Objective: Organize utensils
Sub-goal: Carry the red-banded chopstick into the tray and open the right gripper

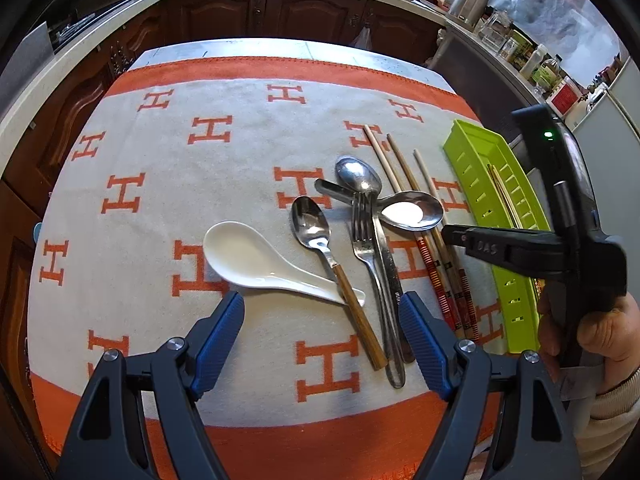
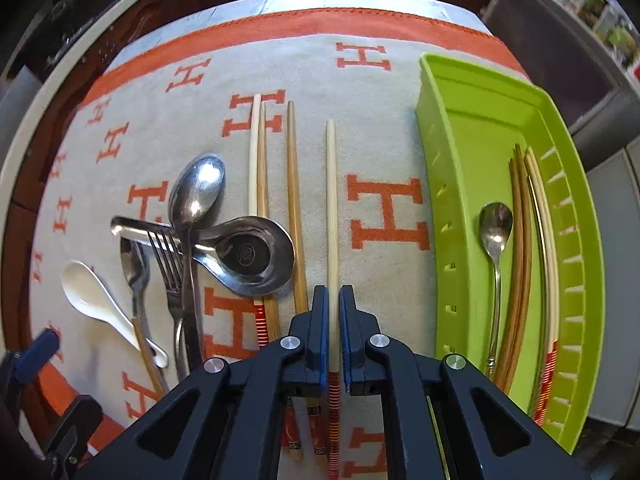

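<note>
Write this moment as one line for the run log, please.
right gripper: closing around pale chopstick | left gripper: open, above cloth | green tray: spoon, chopsticks inside

A matt woven cloth (image 1: 160,168) covers the desk. The spoons (image 2: 196,192) and fork (image 1: 362,236) are polished, reflective metal. The soup spoon (image 1: 248,260) is glossy white ceramic. The chopsticks (image 2: 294,200) look like smooth wood, and the tray (image 2: 460,140) is smooth green plastic.

4 chopsticks (image 2: 331,208), 3 metal spoons (image 2: 196,192), 1 fork (image 2: 168,252), 1 white ceramic spoon (image 2: 96,300) lie at 9 o'clock of green tray (image 2: 452,128) holding a spoon and chopsticks.
</note>
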The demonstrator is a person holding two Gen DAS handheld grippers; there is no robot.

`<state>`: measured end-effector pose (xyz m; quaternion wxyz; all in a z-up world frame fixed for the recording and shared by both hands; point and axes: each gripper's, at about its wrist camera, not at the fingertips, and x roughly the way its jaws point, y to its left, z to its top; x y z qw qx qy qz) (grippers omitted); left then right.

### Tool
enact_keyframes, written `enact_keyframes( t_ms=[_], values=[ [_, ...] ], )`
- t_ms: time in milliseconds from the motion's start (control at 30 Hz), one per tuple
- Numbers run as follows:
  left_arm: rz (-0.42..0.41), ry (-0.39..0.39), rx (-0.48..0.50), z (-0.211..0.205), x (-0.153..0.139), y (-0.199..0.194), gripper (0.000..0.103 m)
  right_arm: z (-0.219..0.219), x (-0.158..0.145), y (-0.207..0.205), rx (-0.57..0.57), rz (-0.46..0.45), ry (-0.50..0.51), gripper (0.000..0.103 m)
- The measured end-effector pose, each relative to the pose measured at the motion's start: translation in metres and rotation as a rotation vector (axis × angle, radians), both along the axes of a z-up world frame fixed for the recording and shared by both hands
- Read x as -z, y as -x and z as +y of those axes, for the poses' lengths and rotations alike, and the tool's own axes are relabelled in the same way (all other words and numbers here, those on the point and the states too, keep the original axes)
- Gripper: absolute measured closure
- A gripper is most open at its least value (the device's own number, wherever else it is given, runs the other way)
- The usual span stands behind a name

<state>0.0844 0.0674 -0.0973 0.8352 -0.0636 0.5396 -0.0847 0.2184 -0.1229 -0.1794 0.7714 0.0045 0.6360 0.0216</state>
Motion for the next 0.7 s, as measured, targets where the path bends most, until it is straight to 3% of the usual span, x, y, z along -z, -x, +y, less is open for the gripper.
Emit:
enact_keyframes(
  t_ms=[133,333,500,700],
  values=[
    [-0.005,0.001,0.007,0.002,-0.001,0.0,0.025,-0.023,-0.016,0.009,0.046,-0.037,-0.084,0.098],
    [-0.007,0.008,0.063,-0.016,-0.007,-0.003,0.025,-0.052,-0.071,0.035,0.075,-0.15,-0.156,0.098],
    [0.006,0.036,0.125,-0.05,-0.009,-0.015,0.028,-0.084,-0.113,0.057,0.079,-0.244,-0.035,0.098],
    [0.108,0.086,0.137,-0.086,0.009,-0.044,0.04,-0.127,-0.107,0.062,0.133,-0.216,0.03,0.098]
  ],
)
